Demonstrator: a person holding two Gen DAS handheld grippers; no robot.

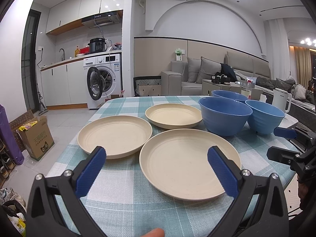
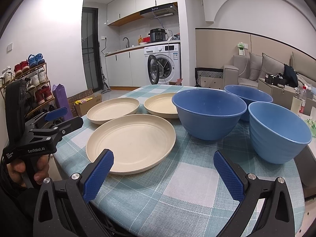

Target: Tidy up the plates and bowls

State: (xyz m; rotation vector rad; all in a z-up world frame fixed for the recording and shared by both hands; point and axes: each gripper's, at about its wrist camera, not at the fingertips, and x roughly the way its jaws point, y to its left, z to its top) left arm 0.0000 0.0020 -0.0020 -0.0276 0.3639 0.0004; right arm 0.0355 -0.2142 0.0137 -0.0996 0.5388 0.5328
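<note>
Three cream plates lie on the checked tablecloth: a near one (image 1: 187, 162) (image 2: 130, 140), a left one (image 1: 115, 135) (image 2: 113, 109) and a far one (image 1: 173, 115) (image 2: 160, 104). Three blue bowls stand to their right: a large one (image 1: 225, 117) (image 2: 209, 114), a ribbed one (image 1: 263, 119) (image 2: 278, 132) and a far one (image 1: 229, 95) (image 2: 247, 96). My left gripper (image 1: 156, 158) (image 2: 59, 116) is open and empty, hovering over the near plate's front edge. My right gripper (image 2: 164, 166) (image 1: 284, 142) is open and empty above the cloth, in front of the bowls.
The table (image 1: 126, 193) ends at a rounded front edge. A white kettle (image 1: 281, 99) stands behind the bowls. A cardboard box (image 1: 37, 136) and a shoe rack (image 2: 33, 86) stand on the floor at the left. A washing machine (image 1: 102, 79) and a sofa (image 1: 207, 73) are further back.
</note>
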